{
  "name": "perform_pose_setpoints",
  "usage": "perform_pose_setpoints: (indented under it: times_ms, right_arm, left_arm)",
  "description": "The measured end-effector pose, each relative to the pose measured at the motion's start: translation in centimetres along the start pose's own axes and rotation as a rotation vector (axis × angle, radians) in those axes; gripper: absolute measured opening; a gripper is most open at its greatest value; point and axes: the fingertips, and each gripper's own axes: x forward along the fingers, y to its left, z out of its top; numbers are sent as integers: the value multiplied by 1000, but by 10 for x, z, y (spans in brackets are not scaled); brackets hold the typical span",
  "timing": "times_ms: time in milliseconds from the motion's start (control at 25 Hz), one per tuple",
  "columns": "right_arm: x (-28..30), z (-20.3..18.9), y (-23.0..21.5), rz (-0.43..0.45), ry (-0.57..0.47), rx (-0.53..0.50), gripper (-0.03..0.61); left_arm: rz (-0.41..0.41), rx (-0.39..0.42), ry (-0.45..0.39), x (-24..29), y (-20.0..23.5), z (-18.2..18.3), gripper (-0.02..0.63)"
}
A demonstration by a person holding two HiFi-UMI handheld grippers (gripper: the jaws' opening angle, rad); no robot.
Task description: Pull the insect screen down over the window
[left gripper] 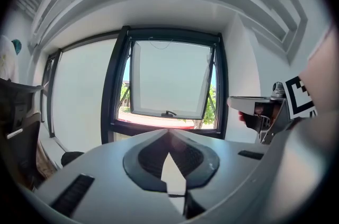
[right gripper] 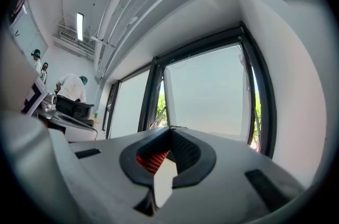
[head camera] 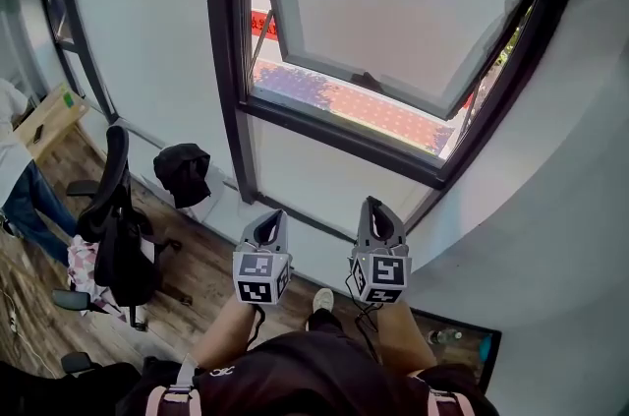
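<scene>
Now, left gripper [head camera: 272, 217] and right gripper [head camera: 374, 205], jaws pressed together, face the open window [head camera: 393, 21].

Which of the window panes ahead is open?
The upper sash straight ahead, its bottom edge swung outward; the wide left pane and the low pane beneath it sit flush.

- The grey plastic left gripper [head camera: 271, 219] and its twin, the right gripper [head camera: 374, 208], had tapered shells with dark oval recesses.
- Each carried a white cube with black square markers [head camera: 260, 277].
- Thin black cables [head camera: 354, 292] looped underneath.
- The person wore a black top [head camera: 295, 370] and a white shoe [head camera: 322, 300].
</scene>
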Motion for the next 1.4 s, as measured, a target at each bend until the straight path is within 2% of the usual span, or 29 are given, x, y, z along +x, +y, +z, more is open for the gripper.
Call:
perform_pose_setpoints:
  times_ms: [320, 640, 800, 960, 1200, 1400]
  right_arm:
    - [63, -17, -28, 13, -20, 51, 5]
    - [149, -34, -90, 7, -12, 92, 5]
    - [184, -33, -118, 14, -18, 67, 5]
    - [207, -35, -145, 4, -22, 52, 5]
    - [227, -44, -174, 16, -24, 99, 5]
    - [230, -54, -200, -18, -10, 98, 5]
  left_arm:
    - [27, 52, 16, 60, 15, 5, 8]
    - [20, 84, 10, 169, 12, 33, 8]
    - [11, 80, 1, 219, 3, 45, 8]
    - [-13, 86, -4, 260, -9, 52, 8]
    - [-51, 113, 26, 308, -35, 54, 9]
    - [-73, 135, 33, 338, -52, 53, 9]
